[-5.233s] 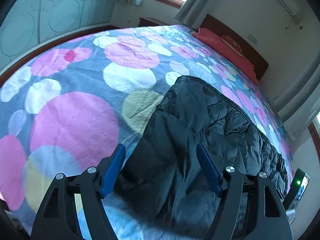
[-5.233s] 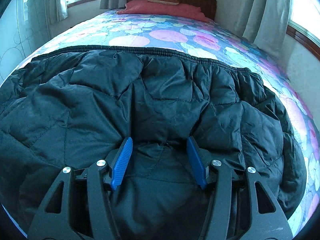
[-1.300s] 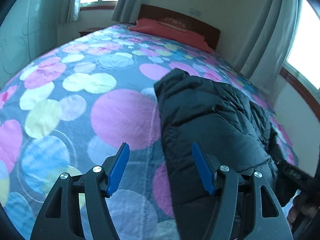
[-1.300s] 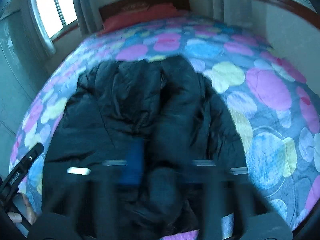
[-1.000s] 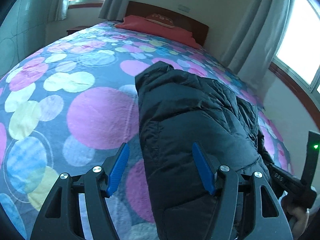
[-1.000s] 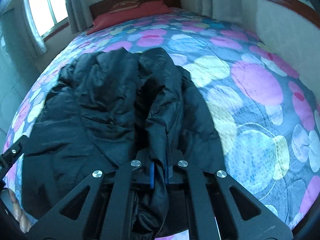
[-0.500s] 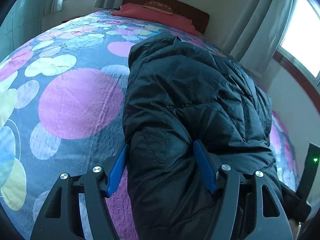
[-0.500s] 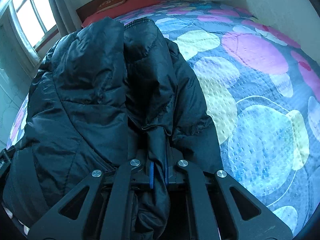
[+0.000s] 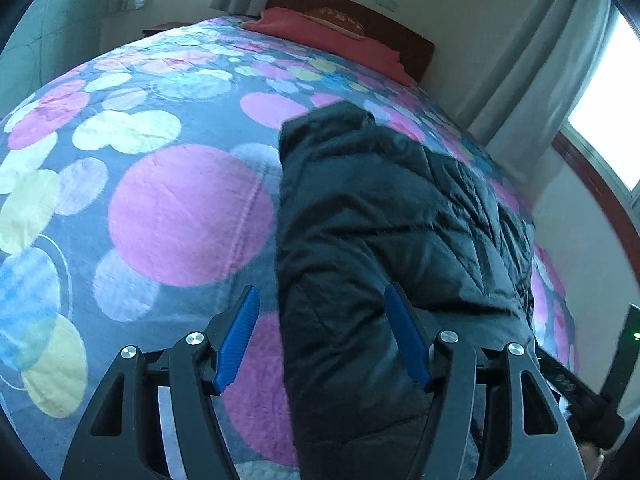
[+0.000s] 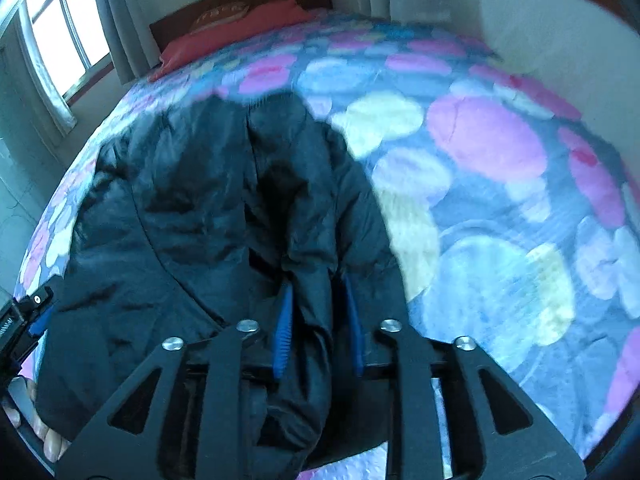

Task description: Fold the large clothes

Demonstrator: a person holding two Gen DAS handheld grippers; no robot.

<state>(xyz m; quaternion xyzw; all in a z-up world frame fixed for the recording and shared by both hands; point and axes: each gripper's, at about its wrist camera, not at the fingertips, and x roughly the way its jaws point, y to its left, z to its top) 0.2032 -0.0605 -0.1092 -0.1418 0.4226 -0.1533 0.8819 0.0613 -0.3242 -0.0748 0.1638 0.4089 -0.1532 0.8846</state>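
Left wrist view, from 9 o'clock across: bedspread (image 9: 188, 216) with big pink, yellow and blue circles fills the left half; red pillow (image 9: 328, 36) against the wooden headboard (image 9: 400, 32) at 12 o'clock; grey curtains (image 9: 520, 60) at 1–2 o'clock. Black puffer jacket (image 9: 380, 240) lies on the bed in a long folded bundle running from centre down to 6 o'clock. Left gripper (image 9: 320, 336) at 6 o'clock, jaws wide apart, nothing clamped: left blue pad over bare bedspread, right pad over the jacket, jacket's left edge between them. Whether the pads touch fabric, can't tell. Other tool's black body with a green light at 4 o'clock. Right wrist view, blurred: window (image 10: 60, 32) at 10 o'clock, fingers of a hand (image 10: 36, 428) at 8 o'clock, jacket (image 10: 192, 220) covering the left half out from centre, bedspread (image 10: 500, 220) from 1 to 5 o'clock. Right gripper (image 10: 318, 320) at 6 o'clock, jaws opening, a ridge of jacket fabric standing between the blue pads, pads no longer pinching it.
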